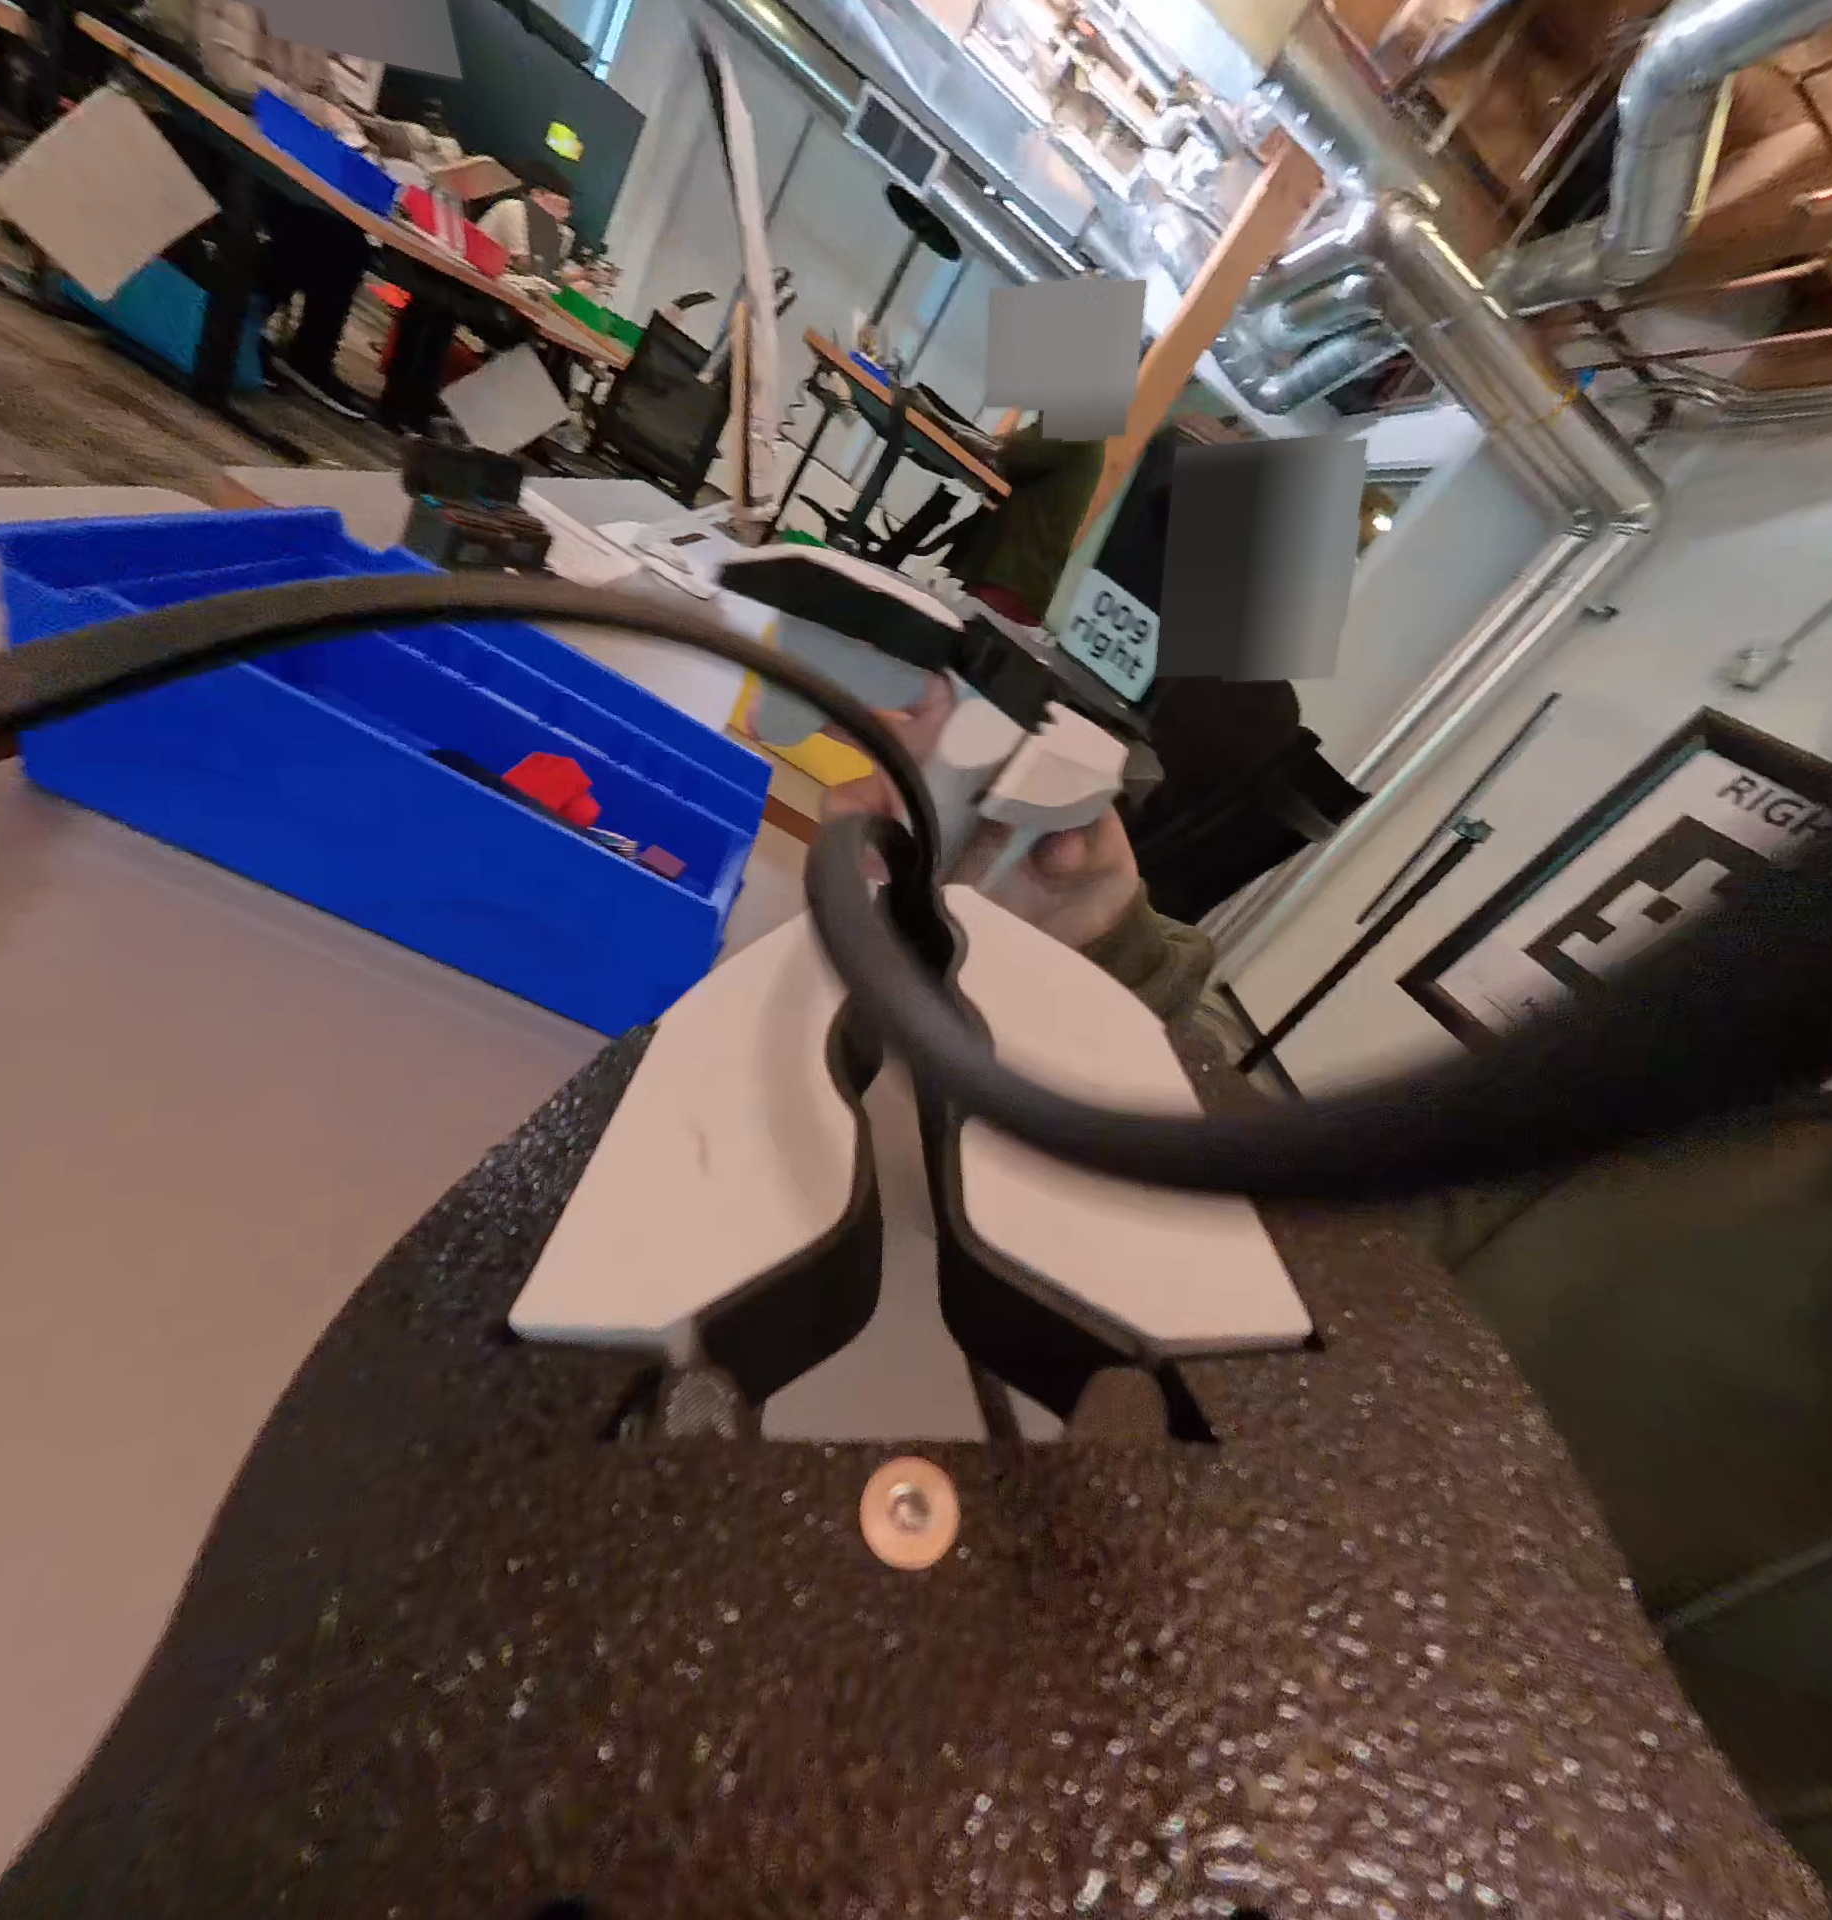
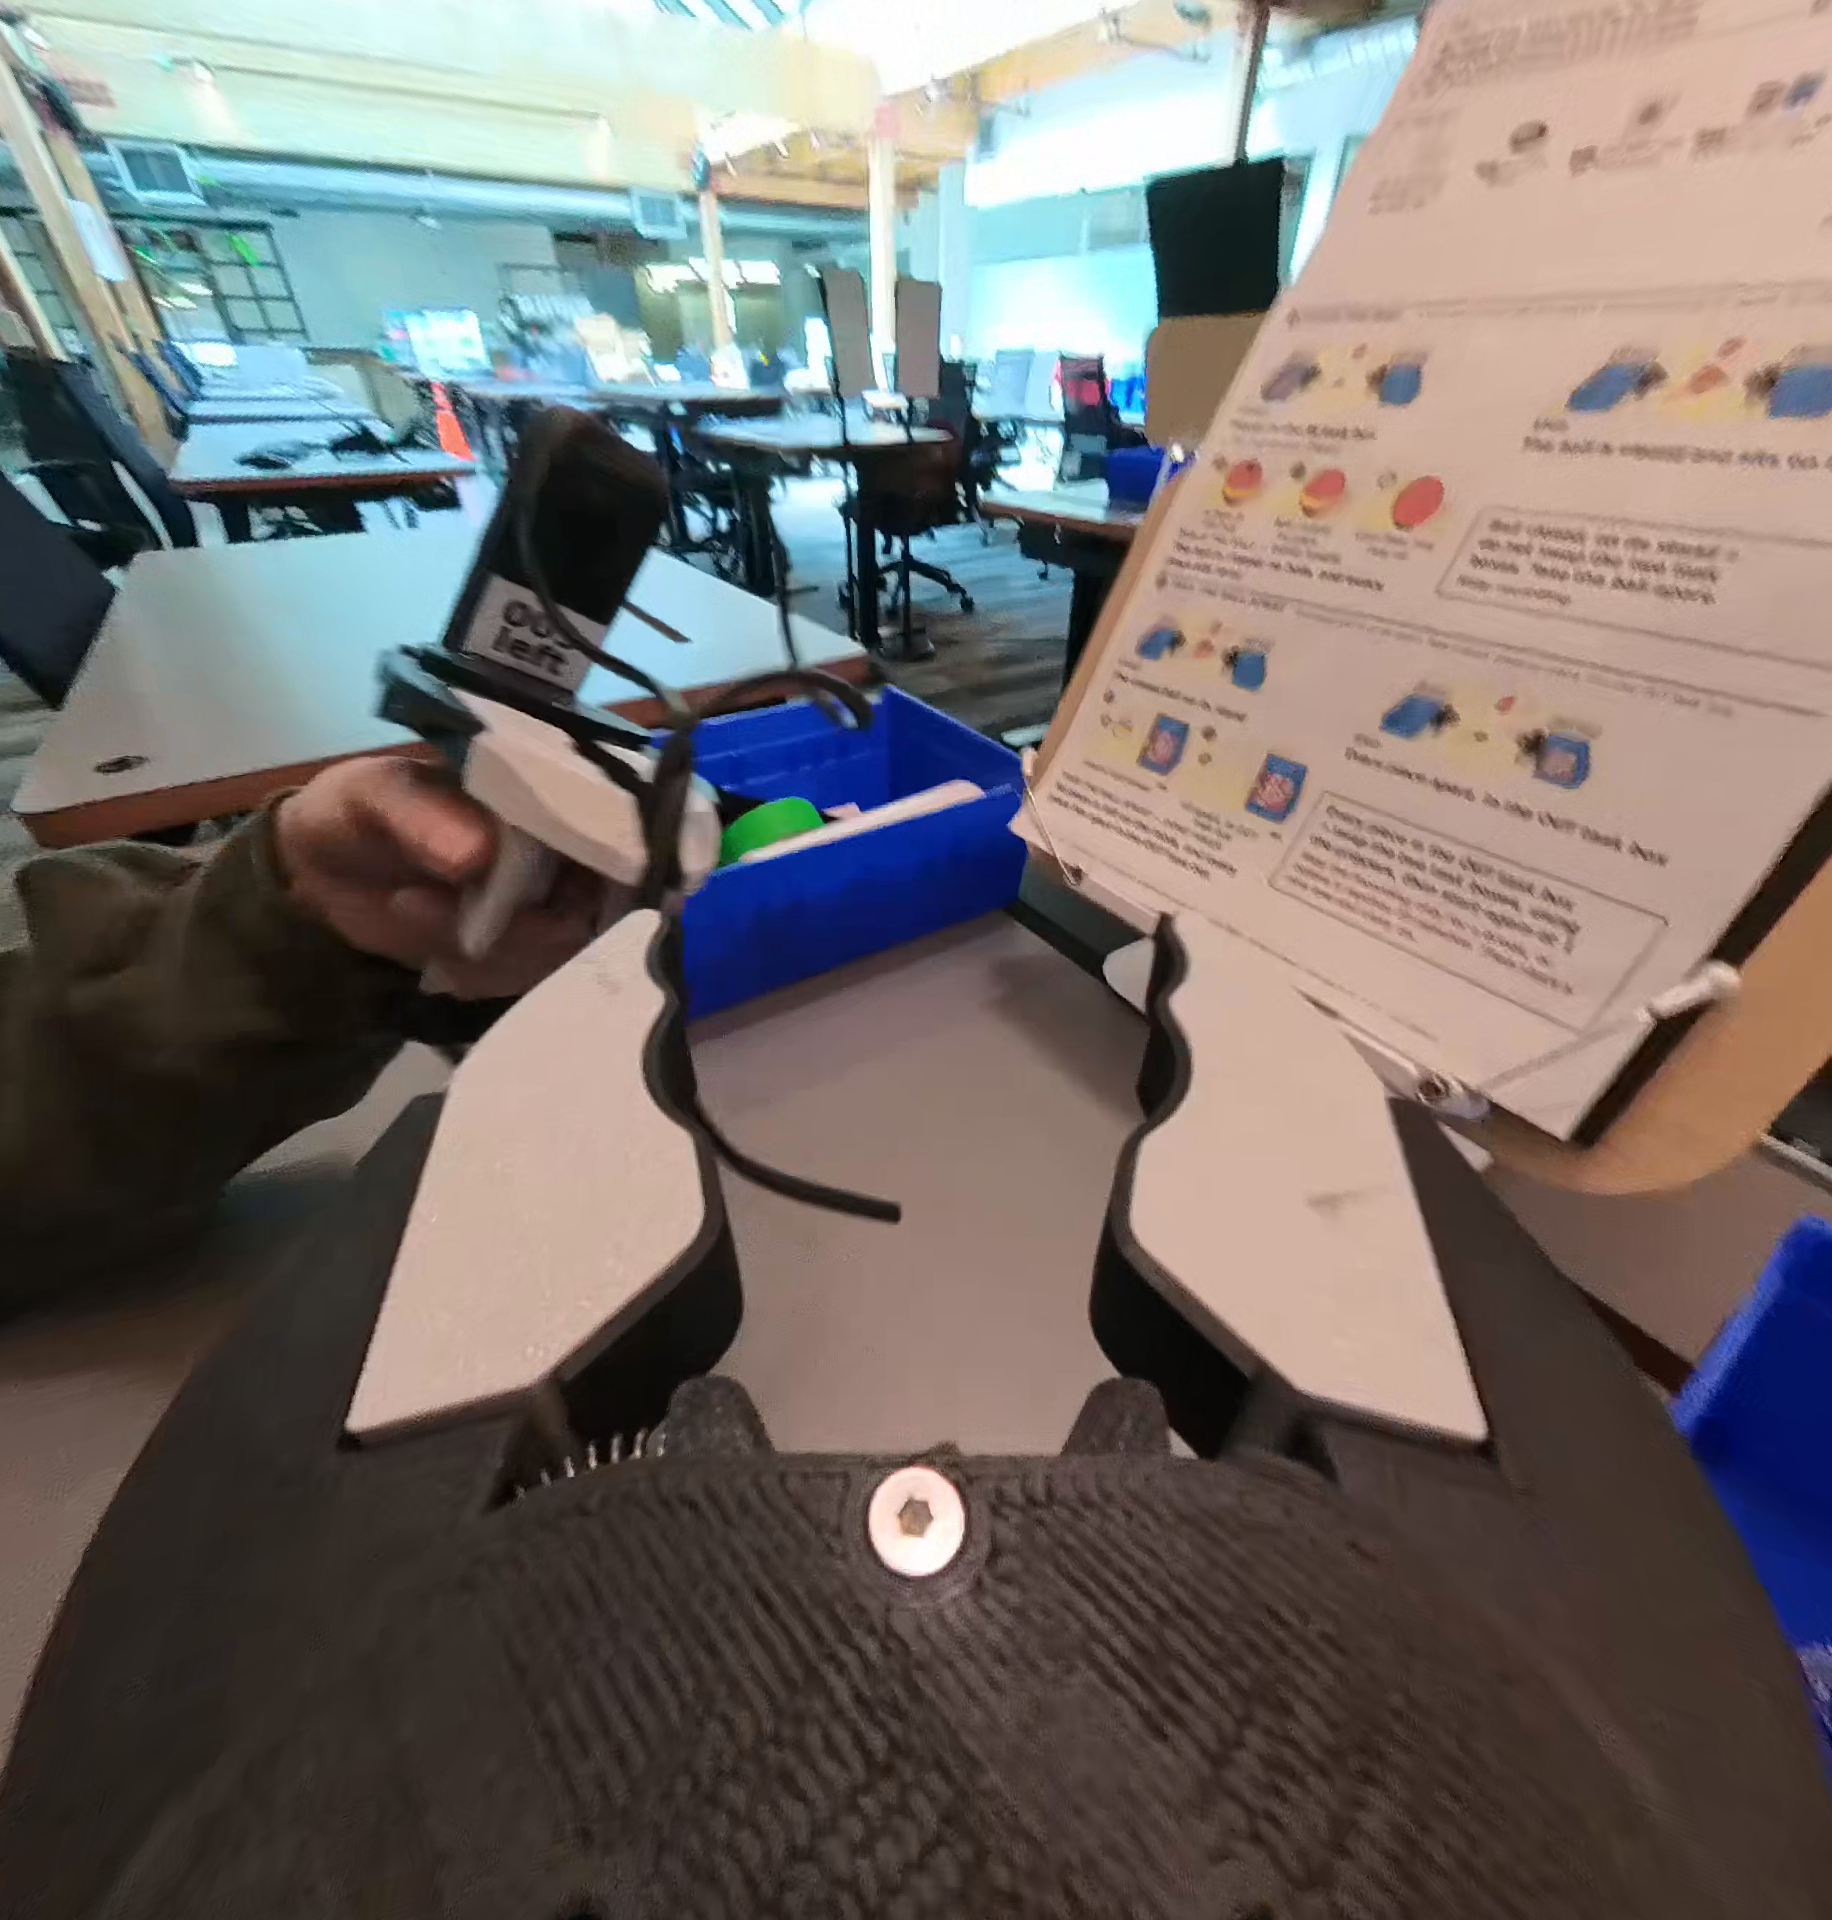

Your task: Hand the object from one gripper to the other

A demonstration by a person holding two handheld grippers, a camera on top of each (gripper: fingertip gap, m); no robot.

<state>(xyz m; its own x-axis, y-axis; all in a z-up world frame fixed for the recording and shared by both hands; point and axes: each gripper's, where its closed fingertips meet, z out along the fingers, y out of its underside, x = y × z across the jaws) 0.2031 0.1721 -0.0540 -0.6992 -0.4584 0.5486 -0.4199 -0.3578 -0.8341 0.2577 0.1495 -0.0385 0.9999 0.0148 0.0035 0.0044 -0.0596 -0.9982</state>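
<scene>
Two hand-held grippers face each other above a grey table (image 2: 922, 1091), each worked by a person's hand in an olive sleeve. The left gripper (image 1: 907, 935) has its white fingers pressed nearly together, clenched on a thin black cable (image 1: 896, 971) that passes between the tips. In the left wrist view the cable loops out of the tips, with one length arching up and away to the left and another sweeping off to the lower right (very close to the lens and blurred). The right gripper (image 2: 917, 997) has its jaws spread wide and grips nothing. In the right wrist view the cable (image 2: 683, 1049) hangs from the left gripper (image 2: 673, 831), runs down along the inner edge of the right gripper's left-hand finger (image 2: 548, 1174), and ends in a loose tip in the gap between the two fingers; whether it touches that finger cannot be told. A blue bin (image 2: 860, 883) sits on the table behind the grippers, with a green roll (image 2: 772, 826) inside. A printed instruction sheet (image 2: 1514, 582) on a tilted board stands to the right. Another blue bin (image 2: 1785, 1455) is at the right edge.
</scene>
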